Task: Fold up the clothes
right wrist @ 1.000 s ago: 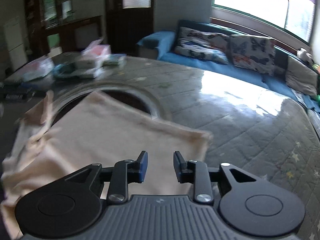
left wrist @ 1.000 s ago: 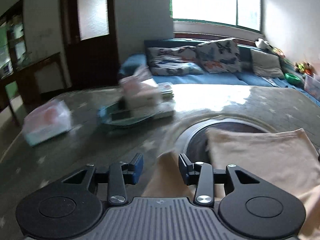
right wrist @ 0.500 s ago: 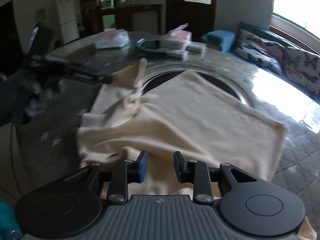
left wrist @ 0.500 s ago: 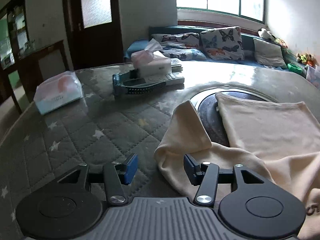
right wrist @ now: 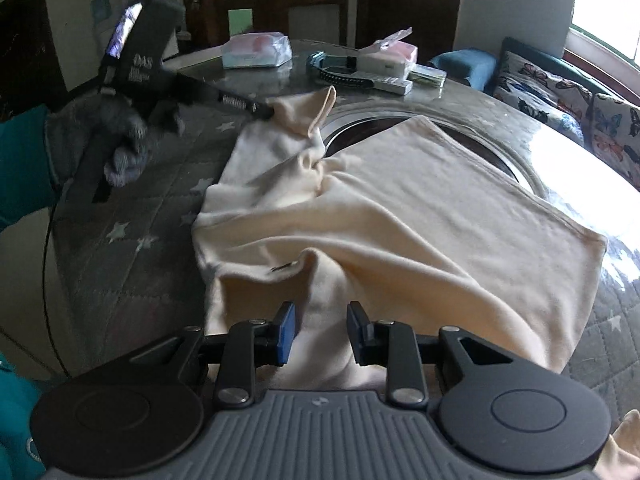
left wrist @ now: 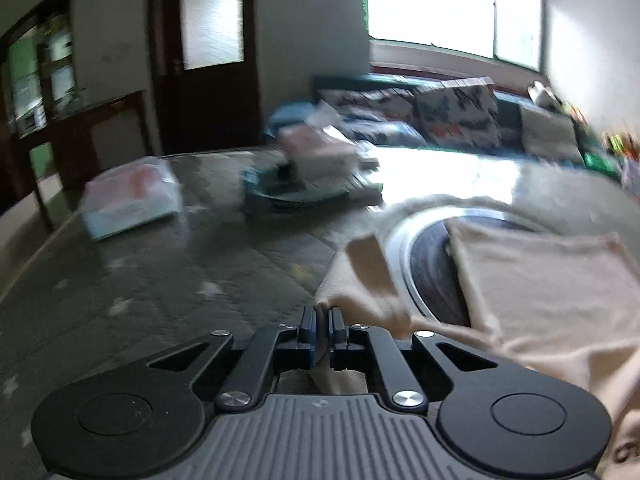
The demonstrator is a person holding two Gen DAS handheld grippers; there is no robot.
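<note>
A cream T-shirt (right wrist: 400, 216) lies rumpled on the quilted grey table, partly over a round glass inset; it also shows in the left wrist view (left wrist: 540, 280). My left gripper (left wrist: 322, 316) is shut on the shirt's left sleeve and holds its edge lifted; it also shows in the right wrist view (right wrist: 264, 111), pinching the sleeve's tip. My right gripper (right wrist: 320, 332) is open and empty, low over the shirt's near edge, with cloth between and under the fingers.
A tissue pack (right wrist: 256, 50), a blue tray with boxes (right wrist: 360, 68) and a tissue box (right wrist: 390, 56) stand at the table's far side. The round glass inset (left wrist: 432, 264) lies under the shirt. A sofa with cushions (left wrist: 440, 120) is behind.
My left gripper has closed on the sleeve and lifted it; the view is blurred by motion. My right gripper has stayed open and swung to face the shirt's near edge.
</note>
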